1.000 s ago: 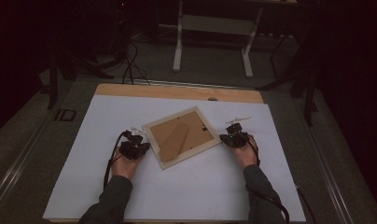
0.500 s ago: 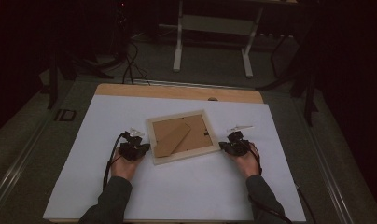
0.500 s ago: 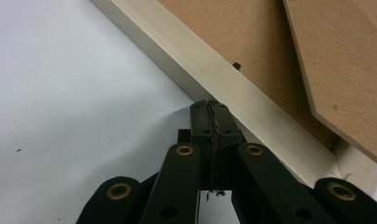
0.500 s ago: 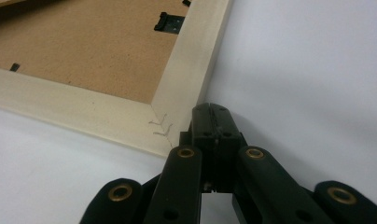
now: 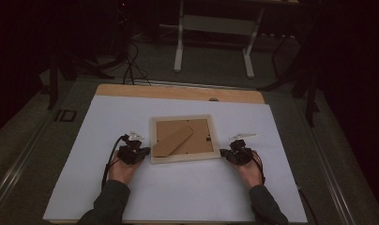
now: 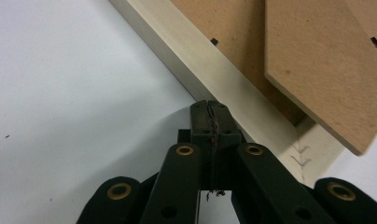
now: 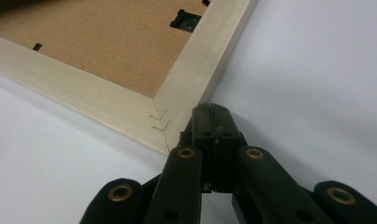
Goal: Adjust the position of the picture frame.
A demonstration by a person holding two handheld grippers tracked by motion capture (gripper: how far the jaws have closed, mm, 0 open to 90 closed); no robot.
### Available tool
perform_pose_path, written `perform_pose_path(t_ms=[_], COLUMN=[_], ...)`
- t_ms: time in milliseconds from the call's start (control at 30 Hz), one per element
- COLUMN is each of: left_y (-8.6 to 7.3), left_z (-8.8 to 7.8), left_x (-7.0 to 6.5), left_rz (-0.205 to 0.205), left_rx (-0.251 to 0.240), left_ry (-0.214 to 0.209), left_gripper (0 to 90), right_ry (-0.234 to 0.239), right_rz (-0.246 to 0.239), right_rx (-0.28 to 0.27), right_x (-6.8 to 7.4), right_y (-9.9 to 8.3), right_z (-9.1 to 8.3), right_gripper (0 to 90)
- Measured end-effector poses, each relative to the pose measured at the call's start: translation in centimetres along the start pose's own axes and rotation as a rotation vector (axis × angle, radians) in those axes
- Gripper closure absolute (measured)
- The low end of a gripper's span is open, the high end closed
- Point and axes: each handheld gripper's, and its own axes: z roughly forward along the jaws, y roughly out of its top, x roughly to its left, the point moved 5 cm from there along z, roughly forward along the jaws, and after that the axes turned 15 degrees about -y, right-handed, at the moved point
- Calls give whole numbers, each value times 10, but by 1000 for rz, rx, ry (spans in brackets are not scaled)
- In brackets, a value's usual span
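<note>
**Closed jaws square up a picture frame**

A white-covered tabletop [image 5: 187,197] carries a pale wooden picture frame [image 5: 182,159], lying face down at its middle with the brown backing board [image 5: 197,136] and its fold-out stand [image 5: 172,139] uppermost. A person flanks it with both hands. The left hand-held gripper [image 5: 141,152] rests its tips, pressed together on nothing, against the frame's left edge near the front corner; the right hand-held gripper [image 5: 225,154], likewise closed and empty, touches the opposite front corner. Shut jaws make blunt pushers, apparently to nudge the frame straight rather than lift it.
</note>
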Motion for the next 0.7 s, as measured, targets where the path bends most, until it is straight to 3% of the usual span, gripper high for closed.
perform_pose_path(t_ms=[700], left_y=[-17], left_z=[-13], left_x=[-9], left_rz=[18], left_rx=[5], left_ry=[-7], left_gripper=[900], right_ry=[17], right_rz=[-26], right_rx=[-13], right_x=[17], right_y=[-16], right_z=[-14], right_gripper=[900])
